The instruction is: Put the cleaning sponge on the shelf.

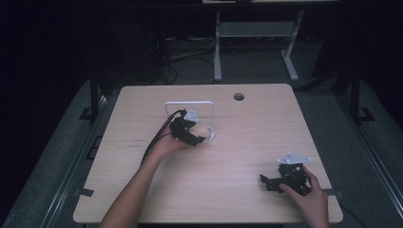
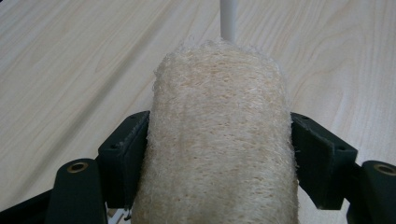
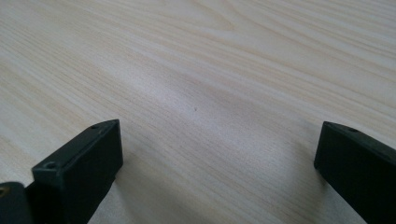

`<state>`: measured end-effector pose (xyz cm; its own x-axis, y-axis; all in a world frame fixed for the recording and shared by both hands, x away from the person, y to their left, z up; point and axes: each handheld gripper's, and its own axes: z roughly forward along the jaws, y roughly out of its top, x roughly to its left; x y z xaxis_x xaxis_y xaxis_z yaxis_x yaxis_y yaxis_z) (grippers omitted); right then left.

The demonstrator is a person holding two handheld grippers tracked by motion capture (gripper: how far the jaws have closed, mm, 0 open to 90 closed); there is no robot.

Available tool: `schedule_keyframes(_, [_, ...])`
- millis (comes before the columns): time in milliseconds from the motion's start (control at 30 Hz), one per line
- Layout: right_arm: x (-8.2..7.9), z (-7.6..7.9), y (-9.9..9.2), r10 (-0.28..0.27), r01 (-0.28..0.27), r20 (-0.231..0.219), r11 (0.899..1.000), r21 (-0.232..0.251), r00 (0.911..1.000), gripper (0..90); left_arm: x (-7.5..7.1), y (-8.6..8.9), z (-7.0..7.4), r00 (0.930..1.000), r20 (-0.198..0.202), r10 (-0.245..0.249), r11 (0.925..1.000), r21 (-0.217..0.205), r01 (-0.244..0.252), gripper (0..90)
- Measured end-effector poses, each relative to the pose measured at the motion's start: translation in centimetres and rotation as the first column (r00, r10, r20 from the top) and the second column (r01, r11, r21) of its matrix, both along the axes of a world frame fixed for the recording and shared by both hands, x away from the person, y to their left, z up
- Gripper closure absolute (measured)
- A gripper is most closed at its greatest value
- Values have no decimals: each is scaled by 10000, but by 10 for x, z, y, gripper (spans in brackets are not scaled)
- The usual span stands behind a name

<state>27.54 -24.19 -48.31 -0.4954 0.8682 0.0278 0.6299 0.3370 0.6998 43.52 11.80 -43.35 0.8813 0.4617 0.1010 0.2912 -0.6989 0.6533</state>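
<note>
Wire frame (image 1: 190,110) stands on table (image 1: 247,142), left of centre, toward far edge. Left gripper (image 1: 202,135) just before frame's near side, loofah piece (image 2: 219,144) between its jaws, jaw pads against both sides. Frame rod (image 2: 228,18) rises just behind loofah's far end. Round hole (image 1: 238,97) in tabletop near far edge, right of frame. Right gripper (image 1: 268,183) near table's near right corner, well apart from frame, bare tabletop between its jaws.
</note>
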Motion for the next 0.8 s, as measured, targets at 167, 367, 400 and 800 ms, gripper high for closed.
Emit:
schedule_keyframes(167, [0,0,0,0,0,-2,10000,-1,10000,9,3,0,-2,10000,-59,76,9998,183,-75,264])
schedule_keyframes(367, [0,0,0,-1,1,-2,10000,-1,10000,9,6,0,-6,9998,-140,148,9996,225,-145,263])
schedule_keyframes(400, [0,0,0,-3,3,-3,10000,0,10000,9,7,0,-7,9998,-151,157,9996,253,-153,263])
schedule_keyframes(800, [0,0,0,-3,3,-3,10000,1,10000,9,8,-2,-12,9995,-249,187,9991,381,-177,257])
